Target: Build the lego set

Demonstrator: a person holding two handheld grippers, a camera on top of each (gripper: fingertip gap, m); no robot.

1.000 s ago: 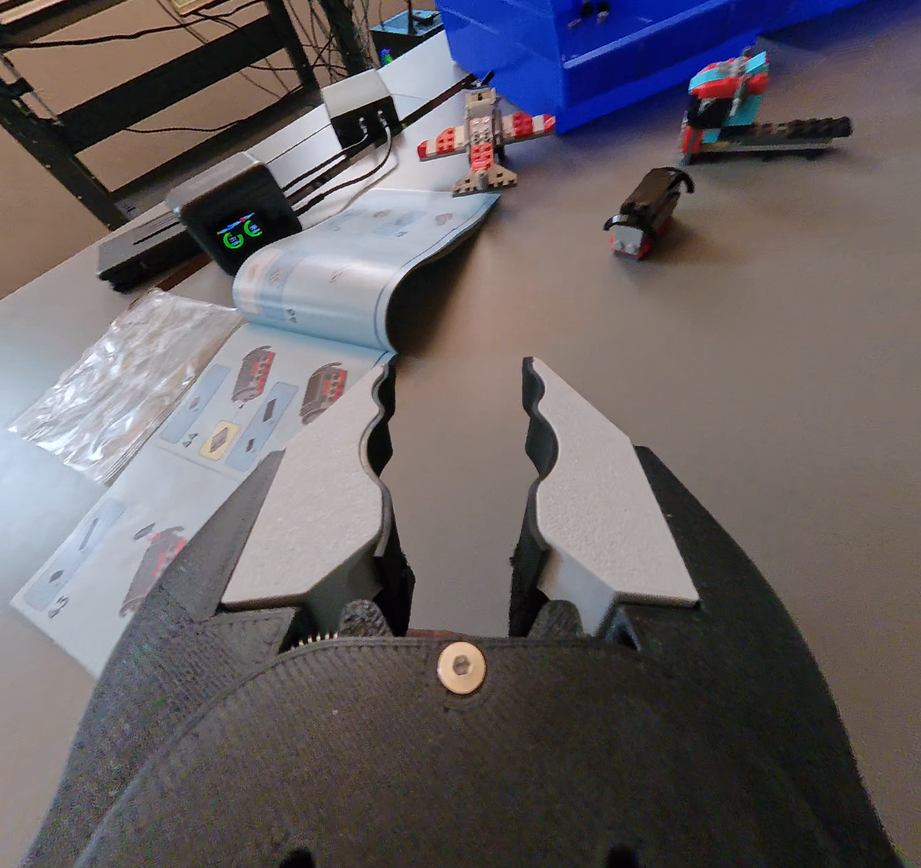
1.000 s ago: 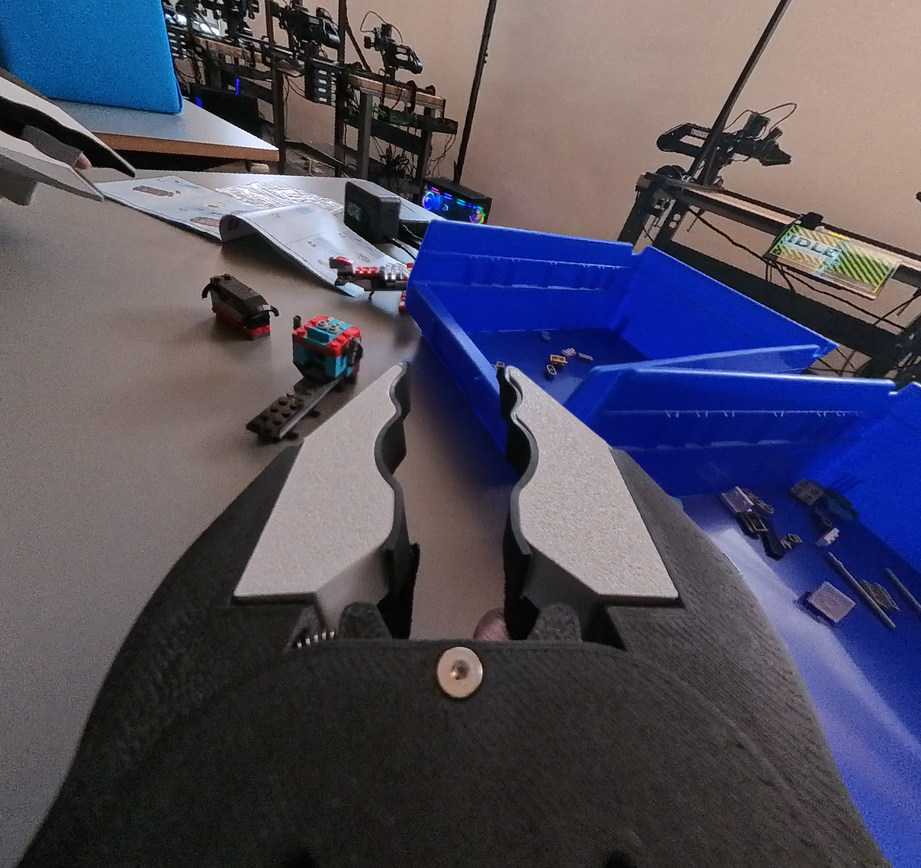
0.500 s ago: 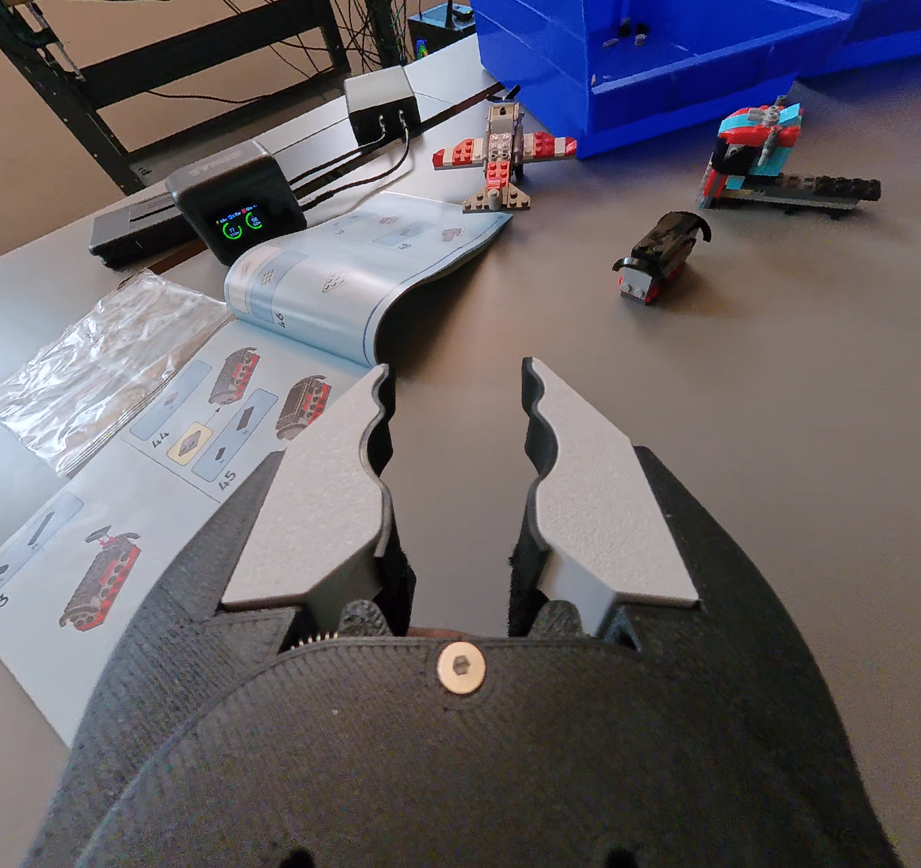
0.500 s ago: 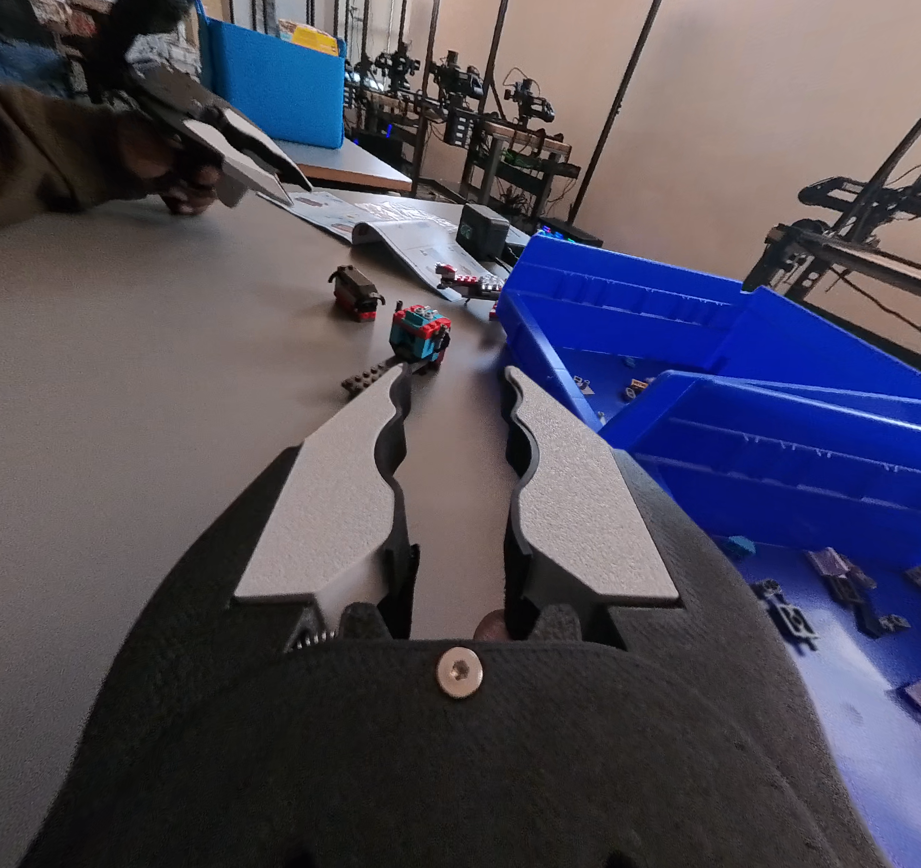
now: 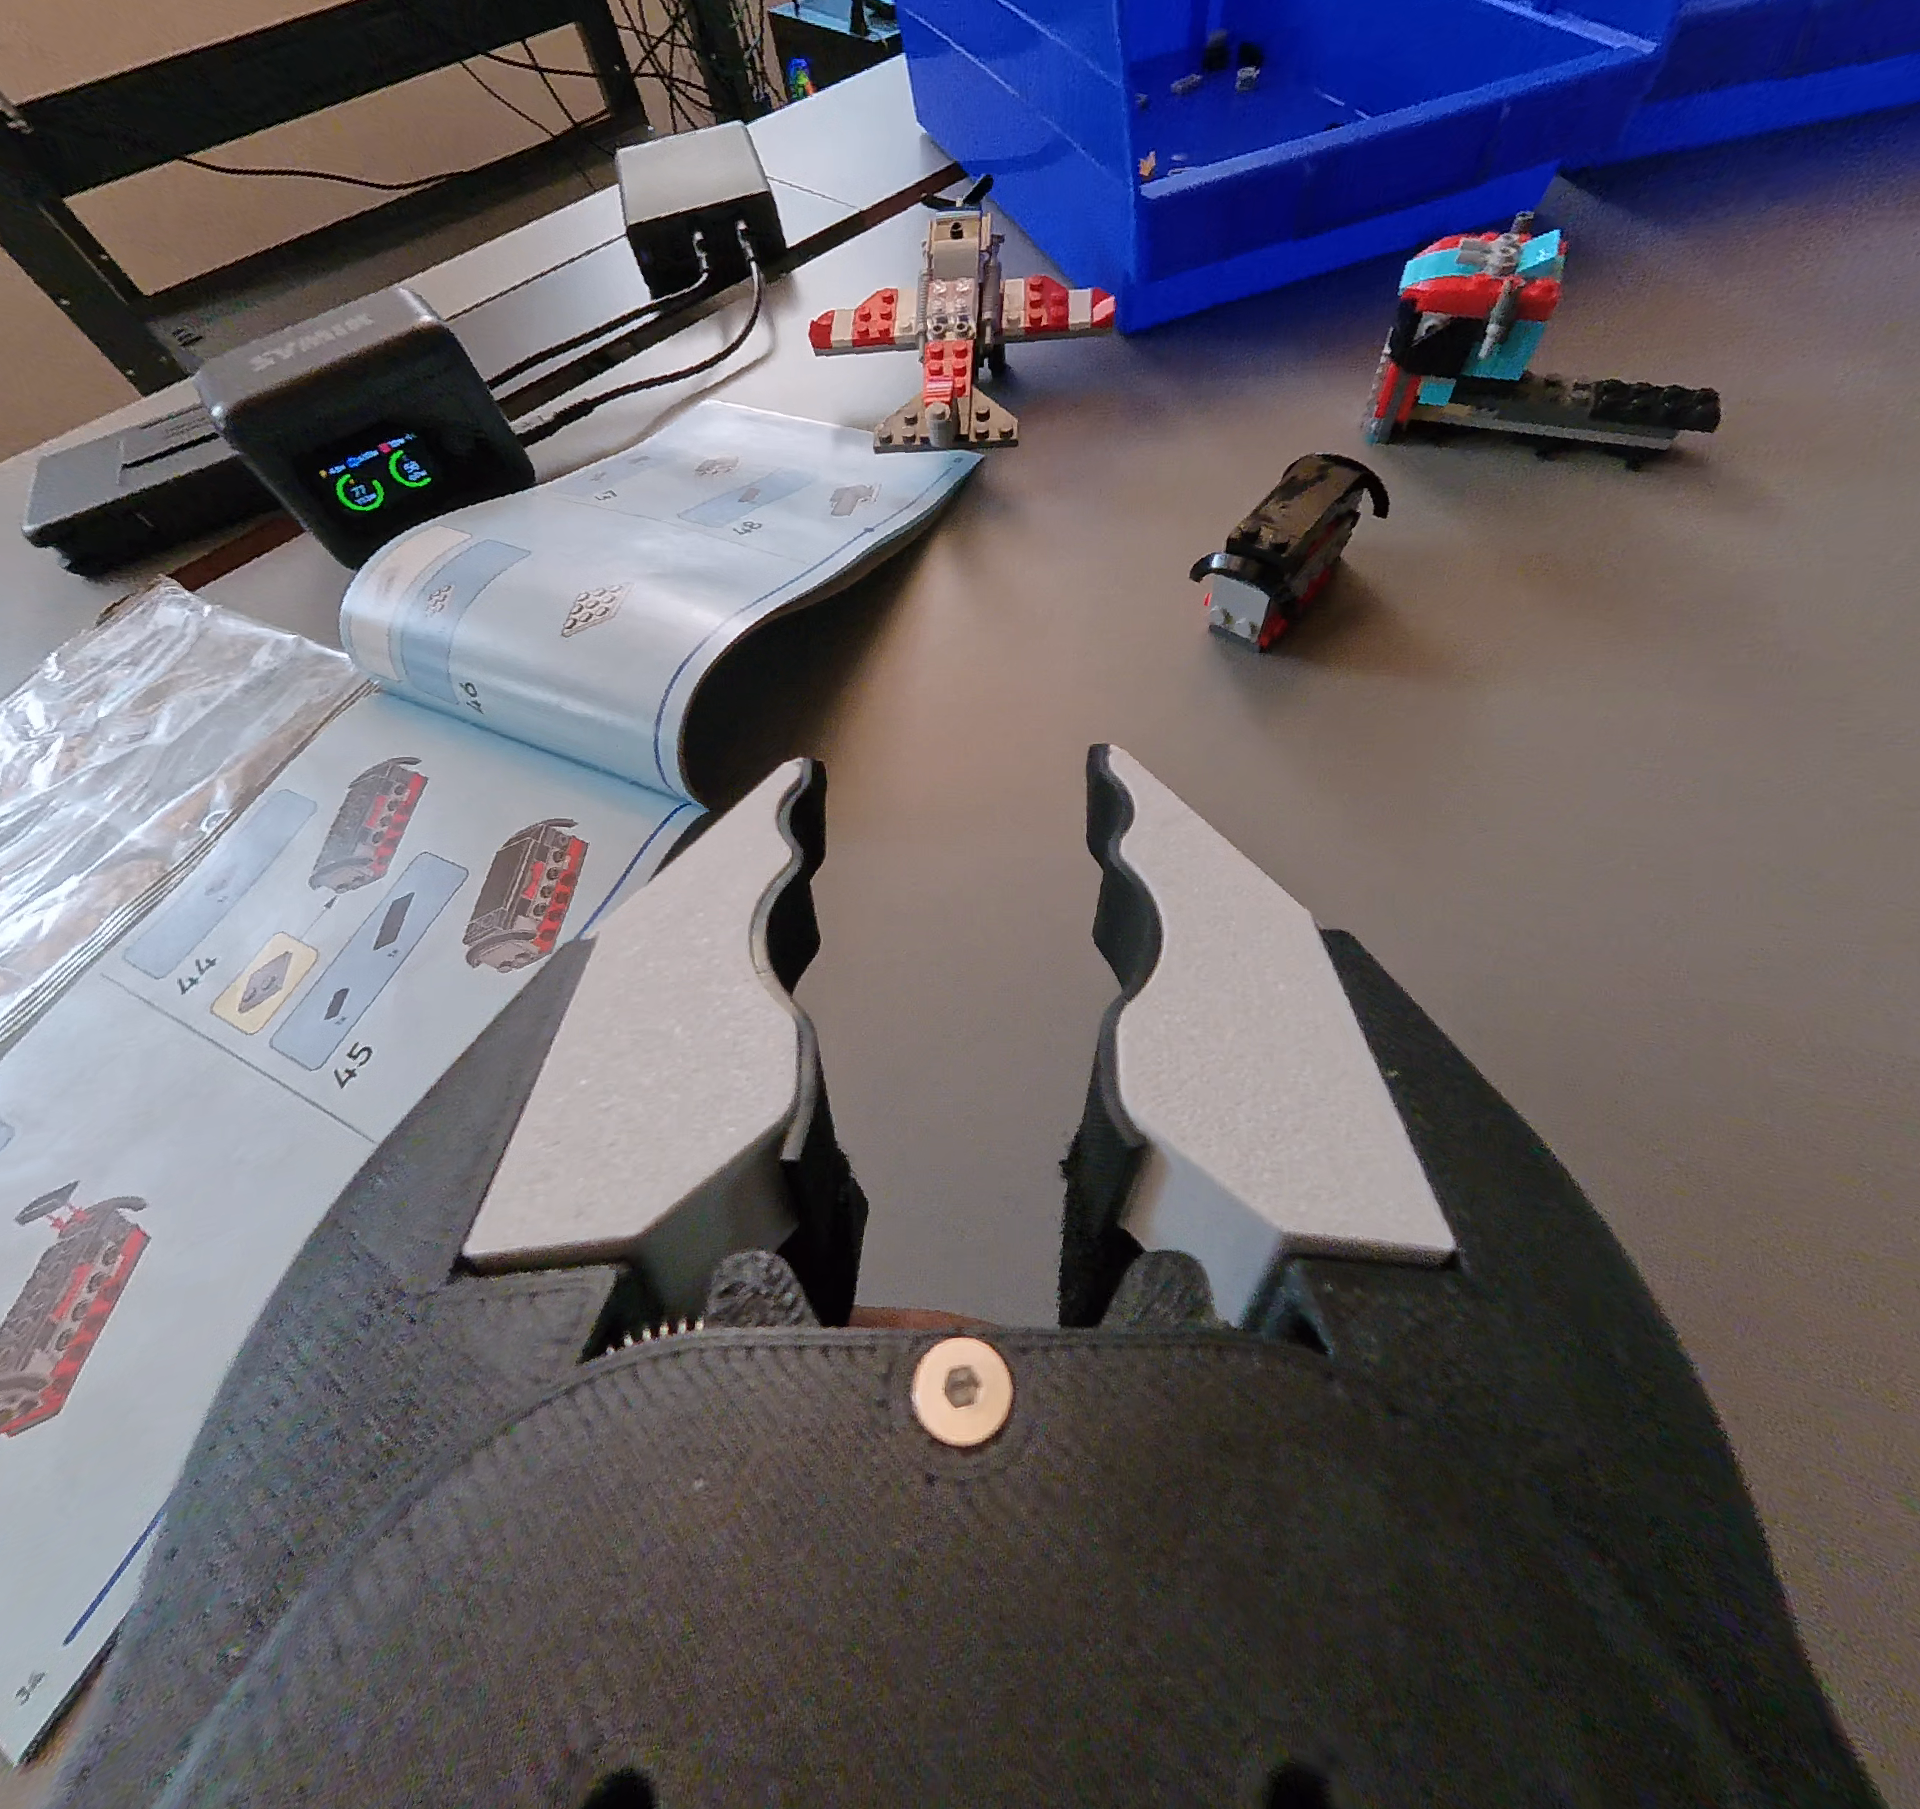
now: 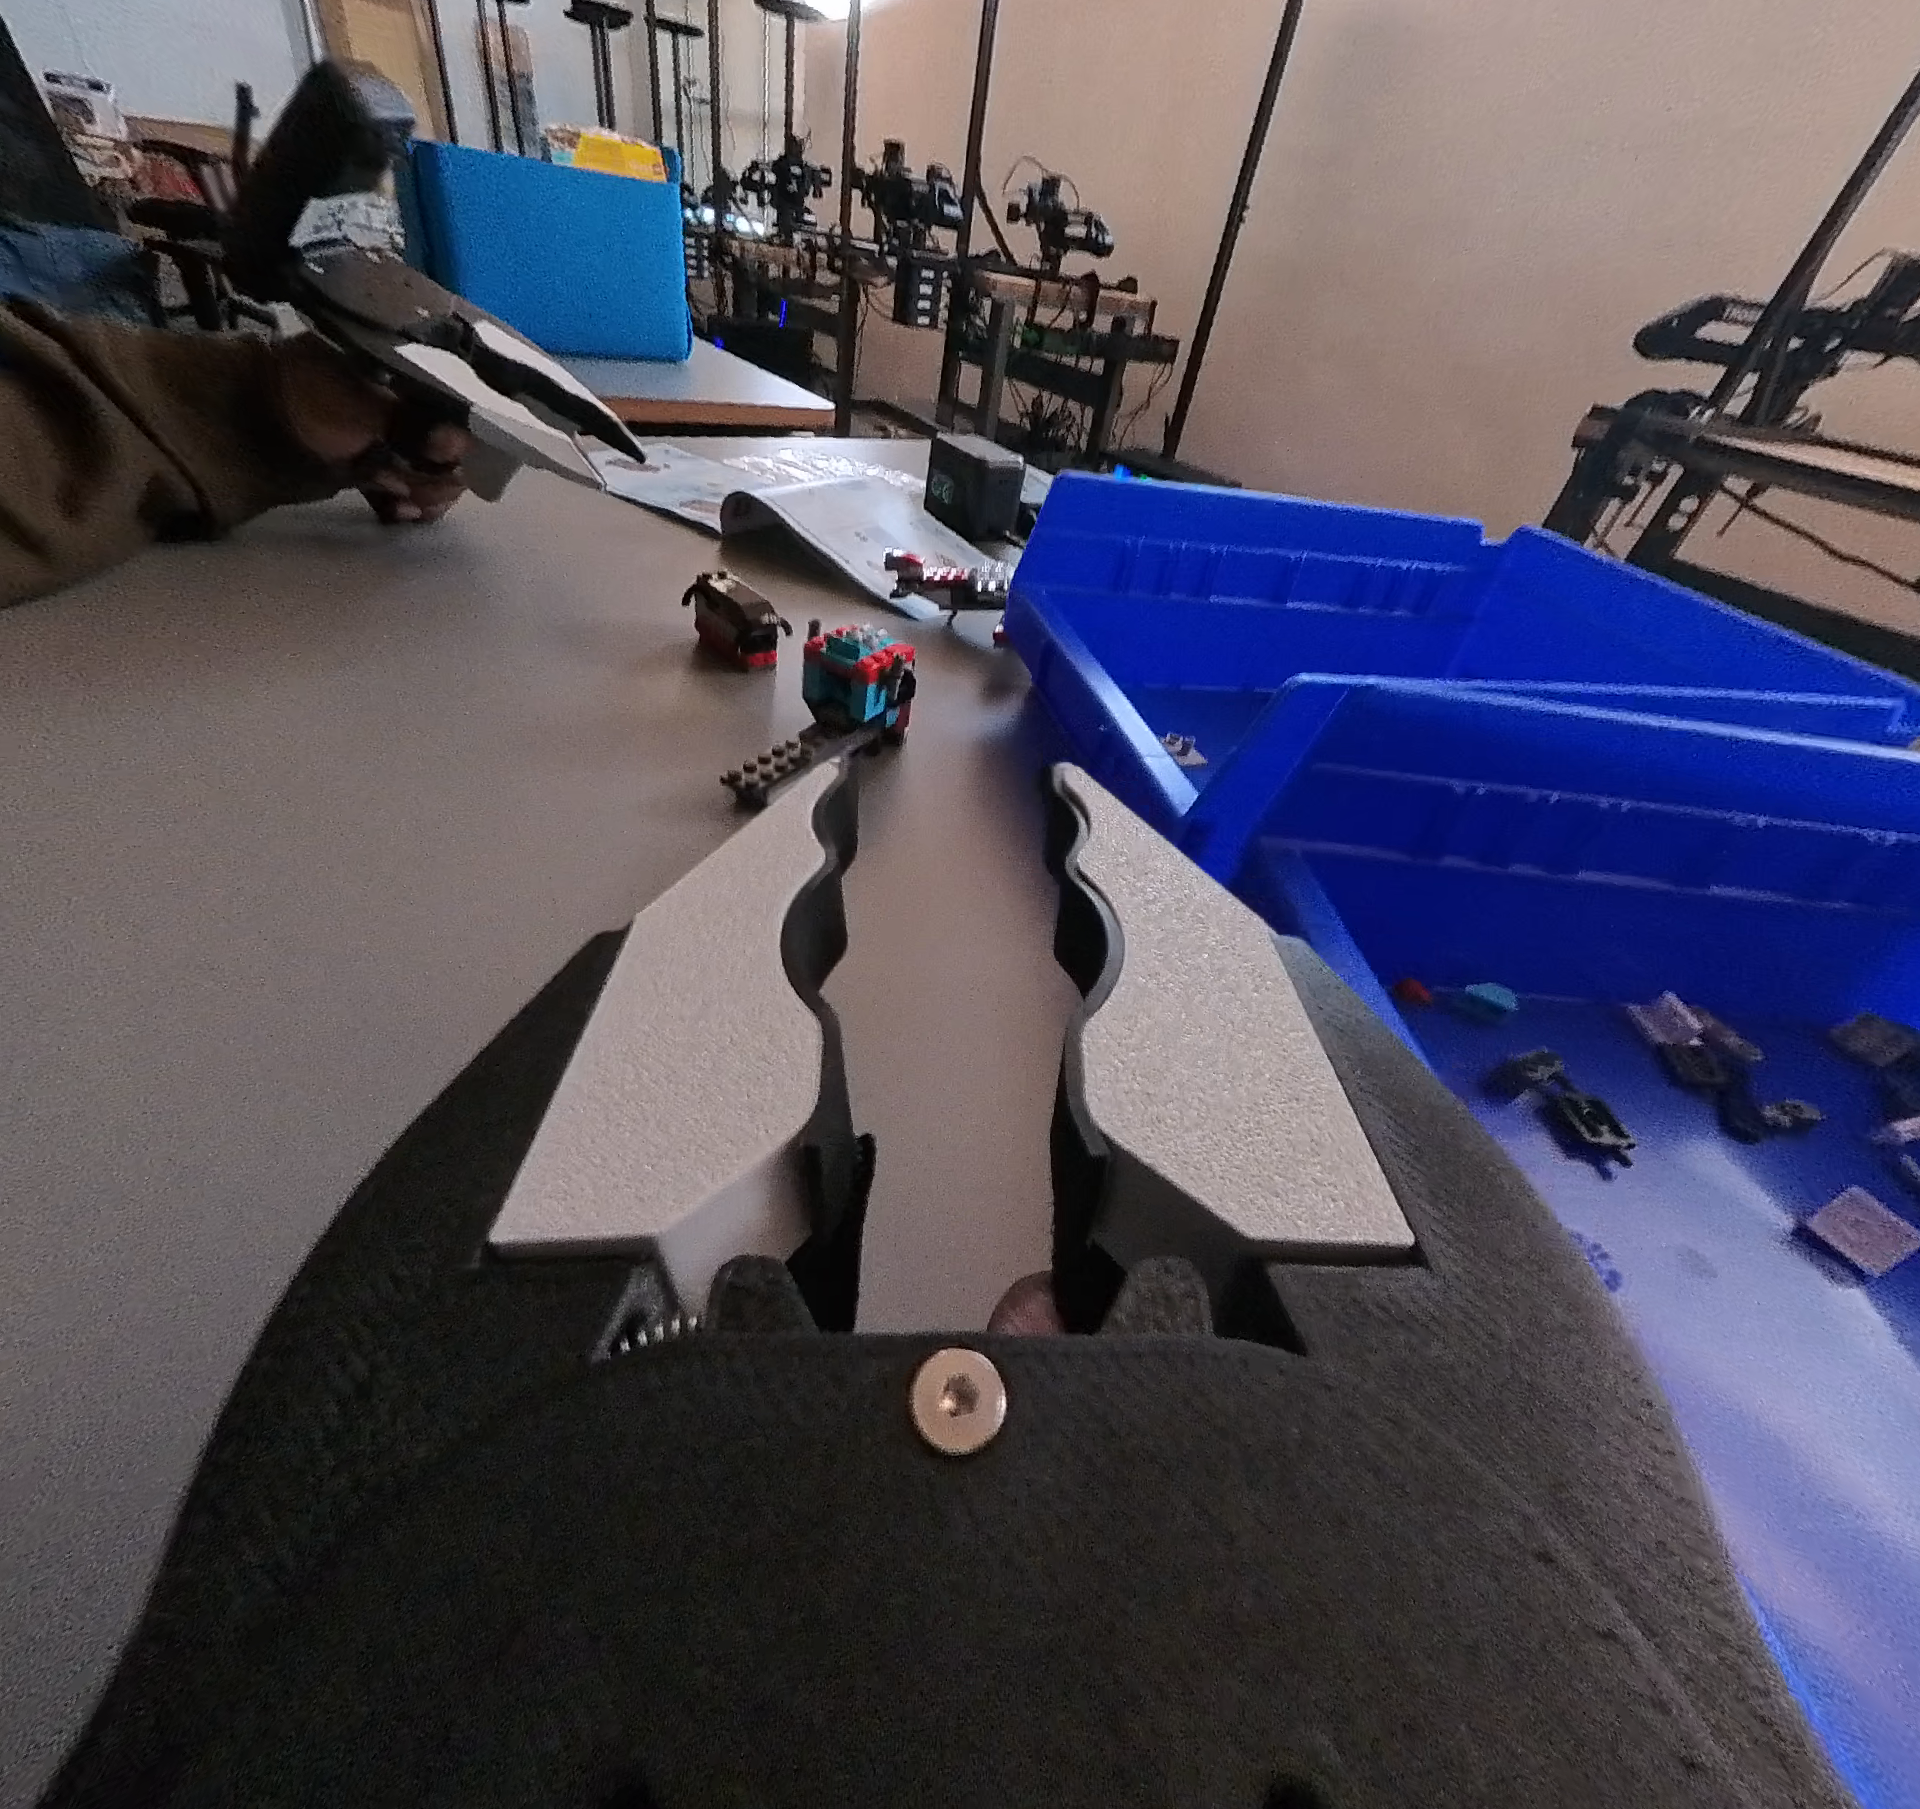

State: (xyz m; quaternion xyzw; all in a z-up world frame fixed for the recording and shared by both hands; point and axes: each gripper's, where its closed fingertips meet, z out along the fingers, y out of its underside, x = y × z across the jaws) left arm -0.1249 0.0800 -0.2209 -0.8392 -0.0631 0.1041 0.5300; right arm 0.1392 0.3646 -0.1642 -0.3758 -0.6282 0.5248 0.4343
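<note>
Left wrist view: the left tongs (image 5: 951, 772) stand released, with nothing but bare table (image 5: 1455, 928) showing between the two pads. Their spacing matches the earlier frames. The view has shifted over the last second: more of the open instruction booklet (image 5: 582, 637) now shows at the left, and its nearest page edge lies just beside the left fingertip. A clear plastic bag (image 5: 125, 720) lies beyond the booklet. A small black-and-red brick model (image 5: 1294, 554) stands well ahead and to the right. A teal-and-red model on a black plate (image 5: 1475, 336) and a red-and-white brick plane (image 5: 961, 315) stand farther off, near the blue bin (image 5: 1247, 97).

Right wrist view: the right tongs (image 6: 951, 783) are likewise released and grasp nothing, at an unchanged, narrower spacing. This view has tilted up since a second ago. It now shows the left tongs in full, held in a hand (image 6: 405, 450) low over the booklet. The black plate's end lies just beyond the left fingertip, apart from it. The bin wall stands close on the right. Loose pieces (image 6: 1714, 1084) lie in the near bin.
</note>
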